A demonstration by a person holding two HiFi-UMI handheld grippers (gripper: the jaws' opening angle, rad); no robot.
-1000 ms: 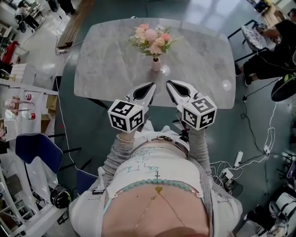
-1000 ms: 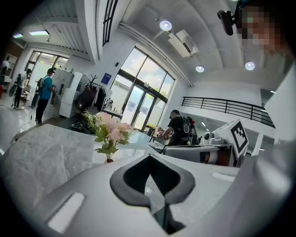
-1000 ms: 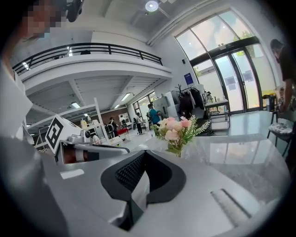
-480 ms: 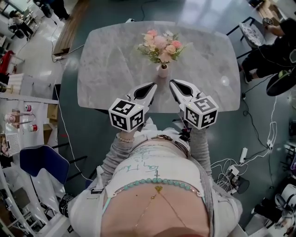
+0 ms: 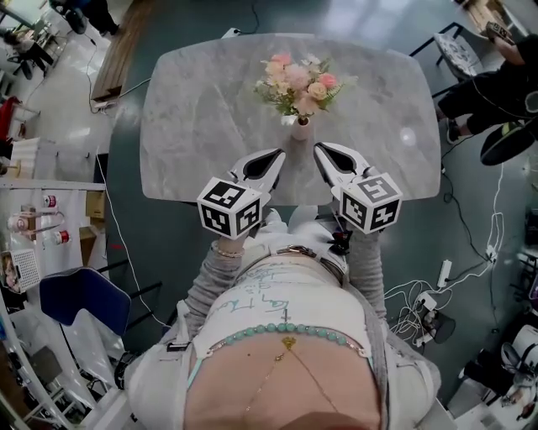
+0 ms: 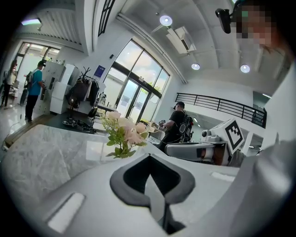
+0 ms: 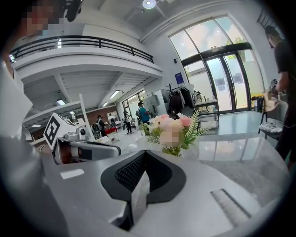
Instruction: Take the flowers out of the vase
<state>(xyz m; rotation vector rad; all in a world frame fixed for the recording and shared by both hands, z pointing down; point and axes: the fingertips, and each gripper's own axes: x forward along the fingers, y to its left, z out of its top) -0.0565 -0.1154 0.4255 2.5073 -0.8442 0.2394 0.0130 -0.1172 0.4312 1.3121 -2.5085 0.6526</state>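
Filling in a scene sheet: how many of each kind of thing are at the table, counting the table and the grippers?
table: 1
vase: 1
flower bunch: 1
grippers, left gripper and right gripper: 2
total: 5

Empty right tongs [image 7: 144, 155] together; flowers [image 7: 179, 124] beyond them

The top of the table [image 5: 193, 117] is seen as grey veined stone, polished enough to carry window reflections. The shells of the left gripper [image 5: 276, 156] and right gripper [image 5: 320, 149] are shown in matt pale grey plastic. Dark pads [image 7: 128, 173] with a fine knurled grain are seen in the right gripper view. The vase [image 5: 300, 130] is seen as smooth and pale. The floor [image 5: 277, 13] is shown dark and glossy.
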